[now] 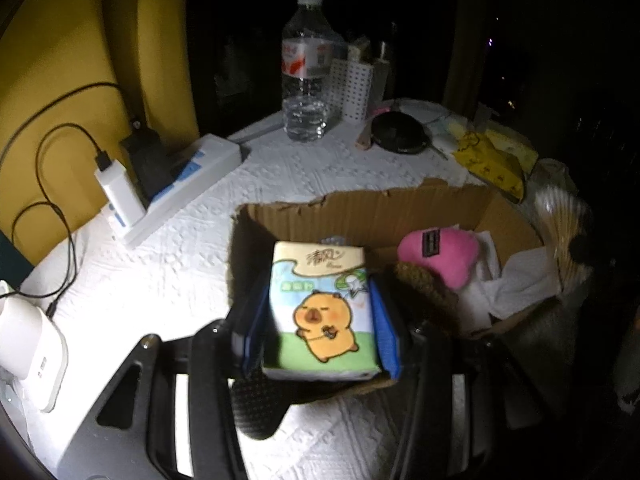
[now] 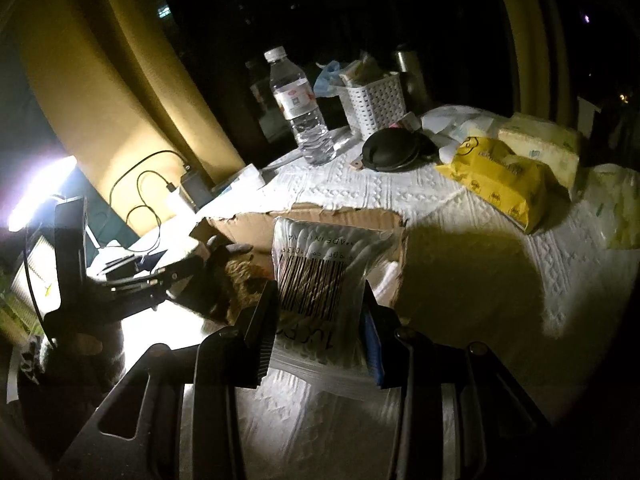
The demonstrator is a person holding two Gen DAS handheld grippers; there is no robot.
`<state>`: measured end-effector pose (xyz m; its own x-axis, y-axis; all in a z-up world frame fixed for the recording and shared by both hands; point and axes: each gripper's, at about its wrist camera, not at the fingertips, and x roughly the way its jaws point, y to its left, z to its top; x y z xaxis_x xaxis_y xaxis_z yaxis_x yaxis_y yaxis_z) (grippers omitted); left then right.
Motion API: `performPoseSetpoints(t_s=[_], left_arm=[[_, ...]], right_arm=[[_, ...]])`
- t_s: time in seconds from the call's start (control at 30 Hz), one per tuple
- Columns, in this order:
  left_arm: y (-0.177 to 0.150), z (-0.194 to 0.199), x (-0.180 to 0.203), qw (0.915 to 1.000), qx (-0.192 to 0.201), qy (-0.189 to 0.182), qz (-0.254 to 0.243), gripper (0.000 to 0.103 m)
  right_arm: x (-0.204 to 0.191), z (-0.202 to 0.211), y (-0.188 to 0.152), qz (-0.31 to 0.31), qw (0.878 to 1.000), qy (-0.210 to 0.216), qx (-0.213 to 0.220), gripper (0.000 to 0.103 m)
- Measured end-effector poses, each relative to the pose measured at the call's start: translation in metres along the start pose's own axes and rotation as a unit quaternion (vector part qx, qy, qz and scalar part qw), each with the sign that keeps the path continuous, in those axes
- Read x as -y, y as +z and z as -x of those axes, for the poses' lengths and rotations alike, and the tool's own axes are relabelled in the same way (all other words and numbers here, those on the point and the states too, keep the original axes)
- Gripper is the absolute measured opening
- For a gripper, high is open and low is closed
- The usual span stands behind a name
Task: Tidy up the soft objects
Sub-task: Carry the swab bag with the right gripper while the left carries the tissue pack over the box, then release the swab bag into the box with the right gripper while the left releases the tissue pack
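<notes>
Nearest in the left wrist view, the left tongs (image 1: 320, 316) pinch a capybara tissue pack (image 1: 320, 312) over the cardboard box (image 1: 360, 210), where a pink plush (image 1: 440, 254) lies. Only the right wrist view shows the right tongs (image 2: 320, 320) pinching a cotton-swab bag (image 2: 320, 264) above the box; beyond, a yellow packet (image 2: 500, 176) lies on the counter (image 2: 460, 260).

The desk (image 1: 192, 264) is covered by a white embossed cloth. A torn cardboard box (image 1: 360, 208) is set on it near the front, with a white power strip (image 1: 188, 184) off to the left. Further back, a water bottle (image 1: 306, 68), a white perforated basket (image 2: 378, 100) and a round black case (image 2: 390, 148) are lined up. Yellow tissue packs (image 2: 500, 180) are laid at the right.
</notes>
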<state>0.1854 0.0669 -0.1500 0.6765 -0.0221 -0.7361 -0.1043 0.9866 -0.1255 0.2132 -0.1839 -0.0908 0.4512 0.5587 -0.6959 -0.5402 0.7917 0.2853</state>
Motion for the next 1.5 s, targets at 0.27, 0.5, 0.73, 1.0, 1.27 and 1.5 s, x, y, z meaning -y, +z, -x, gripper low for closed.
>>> performPoseSetpoints(t_s=[0.27, 0.5, 0.73, 1.0, 1.27, 1.5], left_arm=[[-0.005, -0.023, 0.002, 0.9998, -0.022, -0.004, 0.000, 0.048], [-0.005, -0.028, 0.007, 0.9997, -0.024, 0.000, -0.007, 0.049], [-0.002, -0.017, 0.005, 0.9998, -0.017, 0.004, -0.003, 0.053], [0.001, 0.000, 0.008, 1.0000, -0.001, -0.003, -0.004, 0.067], [-0.003, 0.015, 0.012, 0.9999, 0.011, -0.007, -0.004, 0.068], [-0.006, 0.031, 0.021, 0.9996, 0.021, -0.016, -0.009, 0.068]], right_arm=[[0.015, -0.017, 0.011, -0.001, 1.000, -0.012, -0.002, 0.040], [0.016, -0.042, 0.014, 0.010, 1.000, -0.021, -0.014, 0.040], [0.010, -0.060, 0.013, 0.030, 0.998, -0.040, -0.027, 0.040], [0.003, -0.069, 0.008, 0.048, 0.997, -0.042, -0.035, 0.053], [-0.007, -0.056, 0.005, 0.057, 0.997, -0.049, -0.024, 0.059], [-0.015, -0.036, 0.004, 0.053, 0.997, -0.057, -0.015, 0.059]])
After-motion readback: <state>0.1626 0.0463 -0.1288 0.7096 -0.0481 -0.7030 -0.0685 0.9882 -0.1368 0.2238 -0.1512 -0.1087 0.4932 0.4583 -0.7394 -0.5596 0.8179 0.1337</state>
